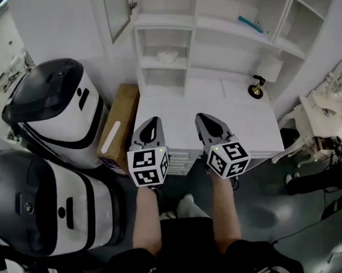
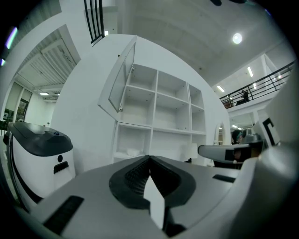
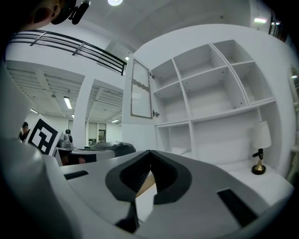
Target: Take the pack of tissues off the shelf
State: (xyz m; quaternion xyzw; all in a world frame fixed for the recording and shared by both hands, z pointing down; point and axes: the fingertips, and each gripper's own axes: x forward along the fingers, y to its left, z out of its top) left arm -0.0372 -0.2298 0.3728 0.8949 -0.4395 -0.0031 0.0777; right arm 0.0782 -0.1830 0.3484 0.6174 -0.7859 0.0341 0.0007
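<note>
Left gripper (image 1: pixel 152 121) and right gripper (image 1: pixel 203 116): jaws clenched, empty, above the near edge of the desk (image 1: pixel 215 98). Pack of tissues (image 1: pixel 167 57) far off, in the low left nook of the shelf (image 1: pixel 148 67). Could shove it deeper (jaws unopened on arrival), or clip the lamp (image 1: pixel 260 79) at right.

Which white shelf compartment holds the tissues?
The narrow lower-left compartment, below the open glass door: only it holds the soft white tissue pack.

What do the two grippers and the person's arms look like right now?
The left gripper and right gripper match: grey tapered shells with black ribbed inner pads. Each is backed by a white cube bearing black square markers and a small green light. The person wears black short sleeves.
</note>
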